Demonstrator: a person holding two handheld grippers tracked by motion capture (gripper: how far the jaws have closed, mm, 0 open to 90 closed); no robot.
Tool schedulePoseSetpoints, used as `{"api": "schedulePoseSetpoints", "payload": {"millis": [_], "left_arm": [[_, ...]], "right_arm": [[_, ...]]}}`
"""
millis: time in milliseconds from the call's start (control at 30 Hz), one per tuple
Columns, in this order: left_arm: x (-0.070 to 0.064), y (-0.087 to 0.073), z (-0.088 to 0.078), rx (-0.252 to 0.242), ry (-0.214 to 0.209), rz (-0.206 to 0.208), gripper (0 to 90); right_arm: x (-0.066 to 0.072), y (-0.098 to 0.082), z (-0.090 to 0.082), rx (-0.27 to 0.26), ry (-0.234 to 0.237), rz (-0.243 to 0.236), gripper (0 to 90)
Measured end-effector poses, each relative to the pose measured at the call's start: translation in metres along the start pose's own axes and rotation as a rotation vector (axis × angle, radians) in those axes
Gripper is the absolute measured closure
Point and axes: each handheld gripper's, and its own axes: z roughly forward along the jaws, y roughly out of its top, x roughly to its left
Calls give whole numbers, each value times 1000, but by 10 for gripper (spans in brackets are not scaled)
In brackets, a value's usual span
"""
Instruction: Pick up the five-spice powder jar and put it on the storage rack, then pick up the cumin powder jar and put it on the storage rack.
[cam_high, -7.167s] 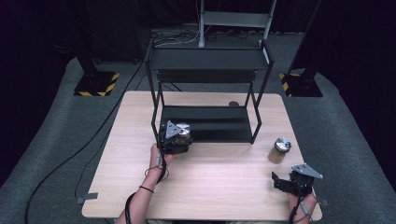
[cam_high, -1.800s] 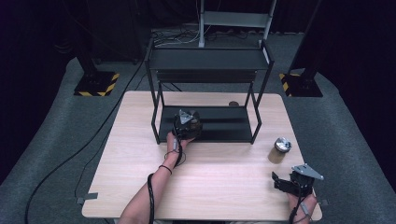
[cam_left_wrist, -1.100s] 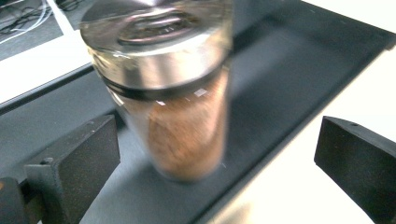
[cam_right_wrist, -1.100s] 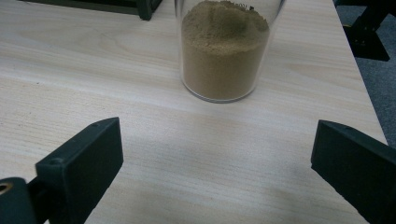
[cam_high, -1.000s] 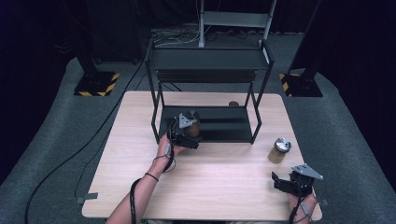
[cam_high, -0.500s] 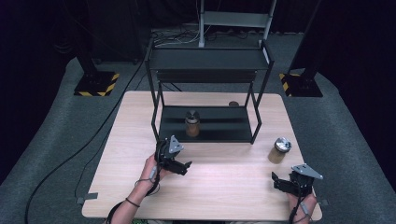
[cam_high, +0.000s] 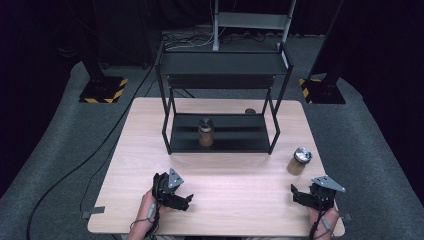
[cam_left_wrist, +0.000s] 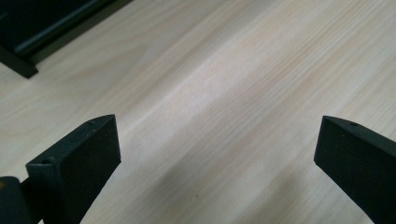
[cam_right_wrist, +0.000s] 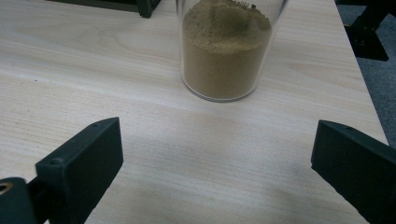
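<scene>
A clear jar of brown powder with a silver lid (cam_high: 205, 132) stands upright on the lower shelf of the black two-tier rack (cam_high: 220, 70). A second such jar (cam_high: 300, 160) stands on the table to the right of the rack; the right gripper view has its lower half (cam_right_wrist: 224, 51) just ahead of the jaws. My left gripper (cam_high: 184, 201) rests open near the table's front edge, its jaws (cam_left_wrist: 217, 154) spread over bare wood. My right gripper (cam_high: 297, 196) lies open at the front right, a little short of the second jar, nothing between its jaws (cam_right_wrist: 215, 158).
A small brown object (cam_high: 249, 111) sits on the wooden table (cam_high: 235, 200) behind the rack. The rack's base corner (cam_left_wrist: 23, 46) is at the top left of the left gripper view. Black stands with striped feet (cam_high: 102, 90) are on the floor beyond the table.
My left gripper set the jar on the rack's lower shelf, let go and drew back to the front edge of the table. The right gripper stayed put.
</scene>
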Motion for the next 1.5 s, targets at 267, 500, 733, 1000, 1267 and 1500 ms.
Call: {"api": "schedulePoseSetpoints", "payload": {"millis": [267,500,733,1000,1267,1500], "left_arm": [[8,-9,0,-7,2,-51,2],[6,-13,2,-3,6,-60,2],[6,-16,6,1,-1,-71,2],[13,-23,9,-10,-28,-109,2],[15,-30,10,-37,-36,-105,0],[16,-30,10,-41,-43,-86,2]], "right_arm": [[0,0,0,1,-4,5,11],[0,0,0,-1,-2,5,11],[0,-1,-1,-3,-3,6,11],[1,0,0,1,-8,4,11],[7,2,1,12,-31,-19,6],[11,8,4,43,-43,-30,0]]}}
